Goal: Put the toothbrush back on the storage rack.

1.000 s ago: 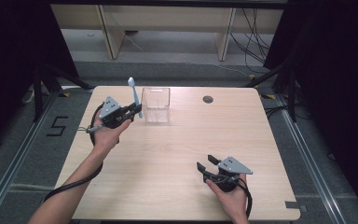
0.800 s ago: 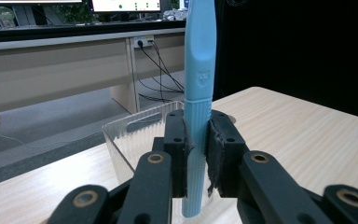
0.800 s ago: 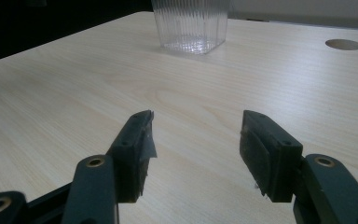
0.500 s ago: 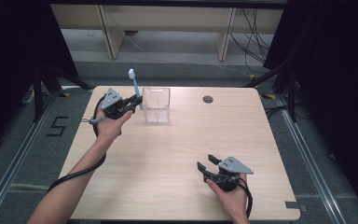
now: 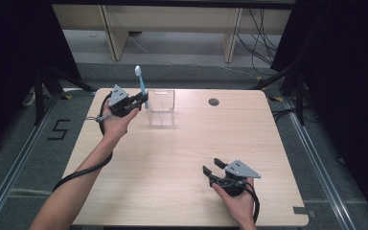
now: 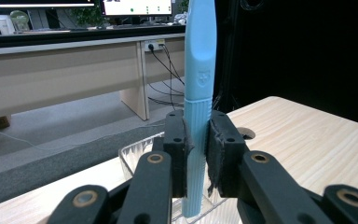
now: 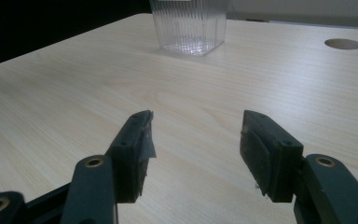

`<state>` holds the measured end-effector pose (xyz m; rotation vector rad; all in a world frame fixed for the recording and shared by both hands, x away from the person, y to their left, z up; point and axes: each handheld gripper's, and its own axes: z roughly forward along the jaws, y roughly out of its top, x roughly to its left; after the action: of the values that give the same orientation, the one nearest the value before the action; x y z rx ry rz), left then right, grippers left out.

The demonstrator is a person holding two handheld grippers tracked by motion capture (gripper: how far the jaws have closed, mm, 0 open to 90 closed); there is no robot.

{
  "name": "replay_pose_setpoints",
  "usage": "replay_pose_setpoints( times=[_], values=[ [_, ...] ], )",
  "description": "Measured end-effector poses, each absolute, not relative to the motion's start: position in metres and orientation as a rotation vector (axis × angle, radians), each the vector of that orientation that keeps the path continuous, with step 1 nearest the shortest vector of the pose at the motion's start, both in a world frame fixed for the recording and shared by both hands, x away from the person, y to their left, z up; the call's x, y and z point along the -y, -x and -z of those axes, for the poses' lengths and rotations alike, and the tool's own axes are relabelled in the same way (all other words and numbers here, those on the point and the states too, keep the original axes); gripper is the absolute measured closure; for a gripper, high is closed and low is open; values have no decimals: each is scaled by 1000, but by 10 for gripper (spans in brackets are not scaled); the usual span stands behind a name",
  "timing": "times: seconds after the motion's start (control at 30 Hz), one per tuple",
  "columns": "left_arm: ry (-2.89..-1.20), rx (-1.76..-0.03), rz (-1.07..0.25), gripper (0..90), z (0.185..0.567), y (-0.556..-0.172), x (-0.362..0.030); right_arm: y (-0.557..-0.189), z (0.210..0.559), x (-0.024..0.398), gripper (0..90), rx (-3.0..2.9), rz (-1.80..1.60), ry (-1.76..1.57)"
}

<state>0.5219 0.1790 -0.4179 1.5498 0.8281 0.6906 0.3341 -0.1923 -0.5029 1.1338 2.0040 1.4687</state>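
Toothbrush (image 5: 141, 86) stands upright in left tool (image 5: 136, 101), bristles up.

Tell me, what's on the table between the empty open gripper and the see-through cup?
Nothing. In the right gripper view, bare wooden table stretches from the right gripper to the clear cup. The high view shows that gap bare too.

Clear ribbed plastic cup (image 5: 160, 108), pale wood table (image 5: 172, 163)
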Motion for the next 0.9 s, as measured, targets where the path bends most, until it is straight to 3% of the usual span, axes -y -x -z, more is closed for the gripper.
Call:
replay_pose_setpoints(
  times=[0.9],
  values=[
    [-1566, -848, -712, 784, 424, -537, -175, -335, 504, 192, 443, -2021, -1433, -1089]
  ],
)
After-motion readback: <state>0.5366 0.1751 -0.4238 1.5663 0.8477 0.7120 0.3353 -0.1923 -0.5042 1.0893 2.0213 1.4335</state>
